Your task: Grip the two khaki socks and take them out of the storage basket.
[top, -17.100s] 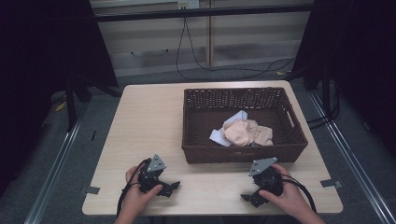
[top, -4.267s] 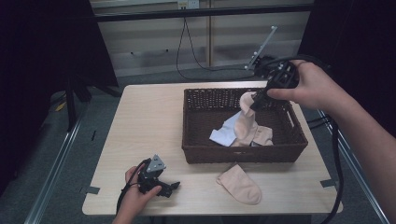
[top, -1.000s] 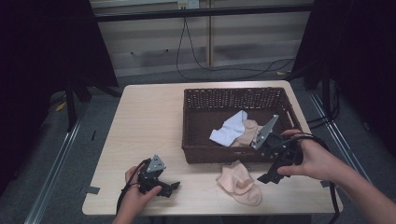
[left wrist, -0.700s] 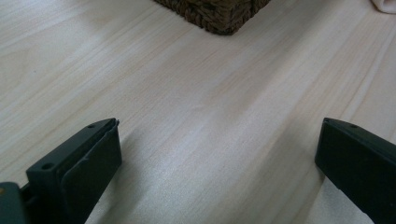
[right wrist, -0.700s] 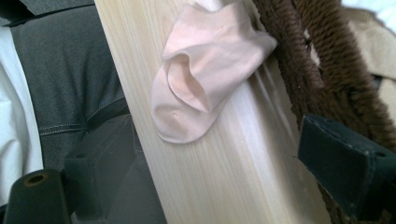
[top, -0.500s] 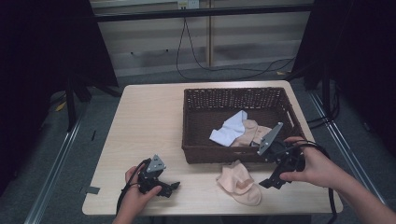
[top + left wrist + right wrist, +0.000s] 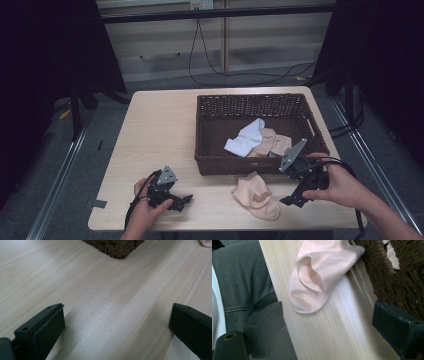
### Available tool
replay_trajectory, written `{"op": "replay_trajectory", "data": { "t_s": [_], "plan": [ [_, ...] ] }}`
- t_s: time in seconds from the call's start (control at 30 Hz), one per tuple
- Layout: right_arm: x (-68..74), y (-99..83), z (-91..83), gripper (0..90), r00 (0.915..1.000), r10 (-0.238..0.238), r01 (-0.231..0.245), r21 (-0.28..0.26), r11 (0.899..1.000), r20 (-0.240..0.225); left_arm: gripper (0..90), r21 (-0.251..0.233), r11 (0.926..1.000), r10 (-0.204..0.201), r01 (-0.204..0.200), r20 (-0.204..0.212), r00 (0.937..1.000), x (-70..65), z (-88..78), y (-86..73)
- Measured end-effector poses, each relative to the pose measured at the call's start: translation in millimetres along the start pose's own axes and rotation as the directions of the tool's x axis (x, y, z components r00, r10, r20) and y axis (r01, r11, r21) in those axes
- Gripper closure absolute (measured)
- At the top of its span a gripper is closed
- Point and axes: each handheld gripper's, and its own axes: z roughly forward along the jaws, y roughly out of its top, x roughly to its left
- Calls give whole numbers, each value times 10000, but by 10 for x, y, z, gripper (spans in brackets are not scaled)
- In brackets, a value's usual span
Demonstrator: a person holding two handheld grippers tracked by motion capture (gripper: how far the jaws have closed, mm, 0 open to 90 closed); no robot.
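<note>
Where the right gripper [image 7: 298,194] reached over the pink socks [image 7: 256,196] on the table a second ago, it now sits lower and nearer the table's right front edge, just beside the socks and clear of them, its jaws spread wide with nothing between them. Seen from the right gripper view, the socks [image 7: 322,275] lie ahead of those jaws on the wood, touching the front wall of the wicker basket [image 7: 402,282]. Long before, only one pink sock lay there, and at the start none; the socks now form a small heap against the basket [image 7: 210,130], which holds a white cloth [image 7: 245,139] and more pink fabric [image 7: 272,142]. The left gripper [image 7: 172,199] has kept its place at the near left of the table, jaws wide open over bare wood, with a basket corner [image 7: 117,248] ahead of it in the left gripper view. The table [image 7: 155,130] is pale wood with rounded corners. Around it lies a grey floor [image 7: 90,165], with black drapes at both sides, a pale wall behind, and black cables [image 7: 210,60] trailing down onto the floor.
</note>
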Motion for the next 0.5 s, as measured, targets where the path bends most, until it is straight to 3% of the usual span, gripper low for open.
{"op": "replay_trajectory", "data": {
  "t_s": [0.5],
  "plan": [
    [-30, -247, 232, 101, 9999, 160, -160, -260, 9995, 2, 0, -6, 10000, 0, 0, -3, 10000, 0, 0, 0]
  ]
}}
